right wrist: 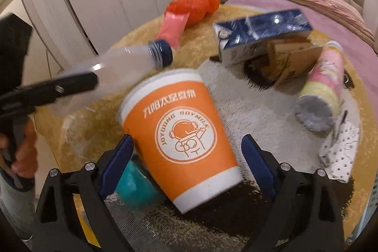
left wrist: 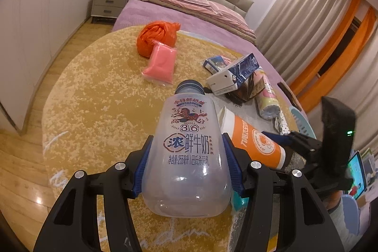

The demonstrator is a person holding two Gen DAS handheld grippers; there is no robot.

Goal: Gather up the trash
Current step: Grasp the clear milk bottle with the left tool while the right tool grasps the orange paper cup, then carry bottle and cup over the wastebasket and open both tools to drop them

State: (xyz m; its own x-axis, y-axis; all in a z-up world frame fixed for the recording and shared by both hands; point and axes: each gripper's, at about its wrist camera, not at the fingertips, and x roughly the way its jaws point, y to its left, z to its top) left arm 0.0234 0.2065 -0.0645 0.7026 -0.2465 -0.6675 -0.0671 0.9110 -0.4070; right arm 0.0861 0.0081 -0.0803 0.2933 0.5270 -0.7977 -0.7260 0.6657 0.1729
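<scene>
While the clear milk bottle (left wrist: 189,157) is clamped between the blue pads (left wrist: 232,169) of the left gripper (left wrist: 189,167) above the yellow rug (left wrist: 99,86), the orange paper cup (right wrist: 179,141) lies on its side between the spread fingers of the right gripper (right wrist: 186,157) — neither pad is seen pressing it. Beyond it are seen a blue carton (right wrist: 262,34), a pink pouch (left wrist: 160,63) and an orange bag (left wrist: 157,36).

Left claw (left wrist: 189,157) clamped; right claw (right wrist: 186,157) agape

Left gripper (left wrist: 189,165) clamping milk bottle (left wrist: 189,152)
</scene>
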